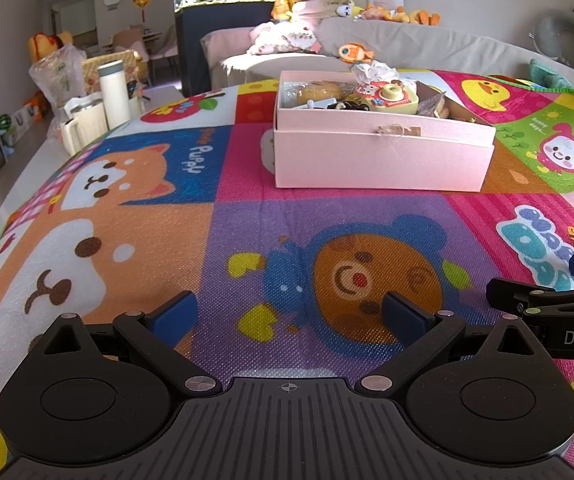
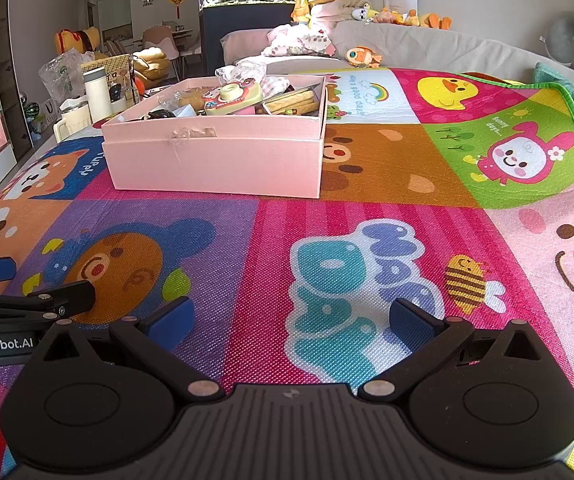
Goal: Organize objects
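Pink cardboard box (image 1: 383,156) sits on the cartoon play mat (image 1: 247,216) ahead of you, its toy camera (image 1: 387,96) lying among the clutter inside. Your left gripper (image 1: 289,314) and right gripper (image 2: 291,322) hover low over the mat, side by side, jaws spread wide, holding nothing.

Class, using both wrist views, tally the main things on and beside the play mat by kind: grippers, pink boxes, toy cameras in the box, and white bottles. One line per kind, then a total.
Grippers: 2, the left gripper and the right gripper, both open and empty
Pink box: 1
Toy camera: 1, inside the box
White bottle: 1, beyond the mat's left edge
Total: 5
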Tool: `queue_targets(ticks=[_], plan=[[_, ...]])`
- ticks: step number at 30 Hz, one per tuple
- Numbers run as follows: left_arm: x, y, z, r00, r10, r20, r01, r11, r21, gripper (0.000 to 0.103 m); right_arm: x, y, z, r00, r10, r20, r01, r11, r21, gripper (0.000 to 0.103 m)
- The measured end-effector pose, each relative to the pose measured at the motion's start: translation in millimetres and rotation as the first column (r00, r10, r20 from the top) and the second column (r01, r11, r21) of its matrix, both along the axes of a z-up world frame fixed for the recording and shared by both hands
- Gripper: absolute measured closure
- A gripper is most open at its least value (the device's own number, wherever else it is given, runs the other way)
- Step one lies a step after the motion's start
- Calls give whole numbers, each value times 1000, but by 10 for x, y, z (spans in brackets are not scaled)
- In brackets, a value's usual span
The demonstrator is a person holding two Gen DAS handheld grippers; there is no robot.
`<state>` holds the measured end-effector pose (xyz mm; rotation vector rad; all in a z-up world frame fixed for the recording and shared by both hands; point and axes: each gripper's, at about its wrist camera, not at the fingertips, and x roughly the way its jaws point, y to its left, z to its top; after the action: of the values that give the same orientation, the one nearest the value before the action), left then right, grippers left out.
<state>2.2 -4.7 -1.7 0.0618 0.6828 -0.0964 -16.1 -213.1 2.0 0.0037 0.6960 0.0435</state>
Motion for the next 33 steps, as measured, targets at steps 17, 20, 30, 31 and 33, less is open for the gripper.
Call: queue_targets(ticks=[17, 20, 30, 31, 33], plan=[[8, -2, 2, 1000, 0, 0, 0, 1000, 0, 1, 1, 4, -1, 1000, 0, 0, 0, 1000, 0, 0], [-6, 4, -1, 1000, 0, 0, 0, 1000, 0, 1, 1, 3, -1, 1000, 0, 0, 0, 1000, 0, 0], [9, 0, 2, 1000, 0, 0, 0, 1000, -1, 1, 2, 3, -1, 1000, 0, 0, 0, 1000, 0, 0], [-2, 3, -1, 1000, 0, -1, 0, 1000, -1, 1, 1, -1, 0, 1000, 0, 0, 0, 1000, 0, 0], [13, -3, 1, 1000, 0, 0, 0, 1000, 0, 1, 3, 3, -1, 1000, 0, 0, 0, 1000, 1, 0]])
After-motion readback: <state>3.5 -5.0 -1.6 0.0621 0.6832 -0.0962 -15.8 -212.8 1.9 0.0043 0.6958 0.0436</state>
